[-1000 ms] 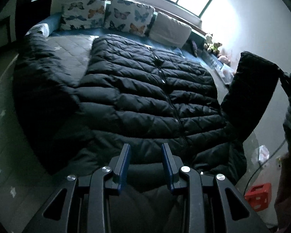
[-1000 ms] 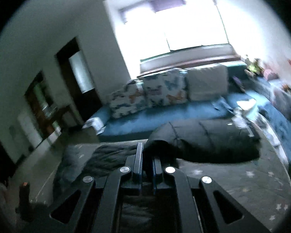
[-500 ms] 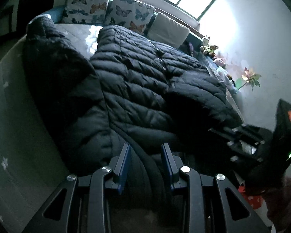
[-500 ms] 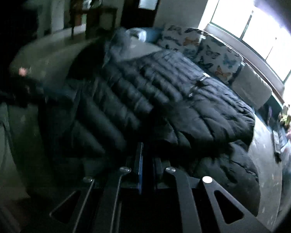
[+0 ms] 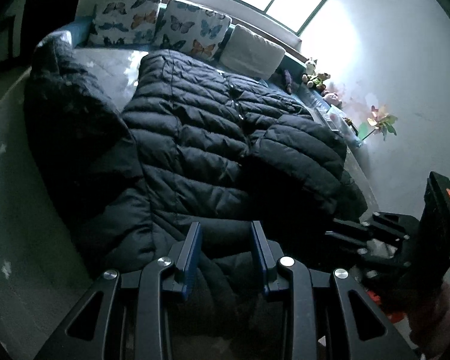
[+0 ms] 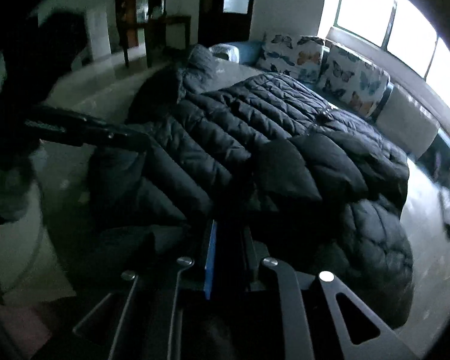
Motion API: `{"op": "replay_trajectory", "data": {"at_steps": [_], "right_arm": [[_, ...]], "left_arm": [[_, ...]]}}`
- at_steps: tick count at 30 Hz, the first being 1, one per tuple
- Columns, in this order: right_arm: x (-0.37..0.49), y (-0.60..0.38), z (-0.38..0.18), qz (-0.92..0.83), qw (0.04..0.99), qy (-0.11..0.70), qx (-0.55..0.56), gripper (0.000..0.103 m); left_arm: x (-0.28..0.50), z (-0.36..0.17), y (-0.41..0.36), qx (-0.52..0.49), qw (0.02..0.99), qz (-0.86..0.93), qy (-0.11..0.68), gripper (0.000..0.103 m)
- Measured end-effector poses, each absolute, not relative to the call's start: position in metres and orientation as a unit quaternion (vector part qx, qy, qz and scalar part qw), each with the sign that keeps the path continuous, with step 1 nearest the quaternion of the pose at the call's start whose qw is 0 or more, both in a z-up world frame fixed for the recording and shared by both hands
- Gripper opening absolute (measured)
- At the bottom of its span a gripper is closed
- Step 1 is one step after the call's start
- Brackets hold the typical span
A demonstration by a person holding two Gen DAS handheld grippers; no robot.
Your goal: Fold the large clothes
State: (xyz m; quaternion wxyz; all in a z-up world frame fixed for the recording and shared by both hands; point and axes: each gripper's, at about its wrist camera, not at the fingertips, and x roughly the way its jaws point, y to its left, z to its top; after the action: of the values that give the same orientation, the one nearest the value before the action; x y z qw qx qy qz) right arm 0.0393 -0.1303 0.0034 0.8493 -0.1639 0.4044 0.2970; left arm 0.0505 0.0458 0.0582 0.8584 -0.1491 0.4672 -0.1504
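A black puffer jacket point(image 5: 210, 126) point(image 6: 255, 114) lies front up on a round grey star-print surface point(image 5: 15, 210). Its right sleeve point(image 5: 300, 150) point(image 6: 315, 165) is folded across the front; the other sleeve point(image 5: 75, 120) spreads out to the left. My left gripper point(image 5: 225, 237) point(image 6: 135, 138) sits at the near hem, shut on a thick fold of it. My right gripper point(image 6: 229, 234) point(image 5: 330, 229) is low at the folded sleeve's end. Its jaws are opening, with a narrow dark gap. Whether cloth is still in the gap is hidden.
Butterfly pillows point(image 5: 192, 30) and a white pillow point(image 5: 252, 51) line the blue sofa behind the jacket. Soft toys point(image 5: 315, 75) and a paper flower point(image 5: 378, 123) stand by the right wall. A red crate point(image 5: 375, 297) is on the floor. Dark wooden furniture point(image 6: 165, 24) stands far left.
My right gripper swung the lifted right sleeve down and across onto the jacket front, and its jaws have parted slightly. My left gripper stayed at the hem.
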Motion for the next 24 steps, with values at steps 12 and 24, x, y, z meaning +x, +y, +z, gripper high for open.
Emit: {"op": "replay_trajectory", "data": {"at_steps": [12, 24], "right_arm": [[0.115, -0.194, 0.009, 0.137, 0.883, 0.428, -0.135, 0.016], [0.098, -0.127, 0.06, 0.27, 0.885, 0.363, -0.104, 0.016]], "left_arm": [[0.046, 0.064, 0.058, -0.15, 0.863, -0.145, 0.461, 0.036], [0.028, 0.074, 0.073, -0.141, 0.87, -0.129, 0.455, 0.036]]}}
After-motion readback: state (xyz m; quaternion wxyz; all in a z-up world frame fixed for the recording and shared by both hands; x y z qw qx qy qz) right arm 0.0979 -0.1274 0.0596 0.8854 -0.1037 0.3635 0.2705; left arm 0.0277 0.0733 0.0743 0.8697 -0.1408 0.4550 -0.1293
